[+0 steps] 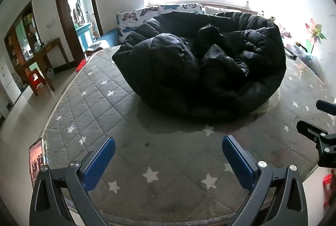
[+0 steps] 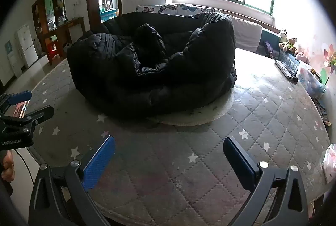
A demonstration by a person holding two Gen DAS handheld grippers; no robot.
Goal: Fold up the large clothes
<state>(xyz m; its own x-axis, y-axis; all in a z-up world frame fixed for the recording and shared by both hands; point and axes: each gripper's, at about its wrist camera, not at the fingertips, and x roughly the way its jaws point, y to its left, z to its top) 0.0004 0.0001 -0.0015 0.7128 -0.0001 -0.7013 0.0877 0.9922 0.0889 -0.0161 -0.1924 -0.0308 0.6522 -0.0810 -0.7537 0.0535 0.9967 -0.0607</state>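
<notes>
A black puffer coat [image 1: 199, 66] lies heaped in the middle of a grey star-quilted mattress [image 1: 117, 112], partly over a pale round mat [image 2: 201, 112]. Both tongs hover above the near mattress edge, well apart from the coat: the left tongs [image 1: 168, 161] and the right tongs [image 2: 169, 161] each have their blue pads spread wide, holding nothing. The left tool body in the right view reads "GenRobot.AI". A lit phone [image 1: 36, 160] rests at the mattress's left edge.
</notes>
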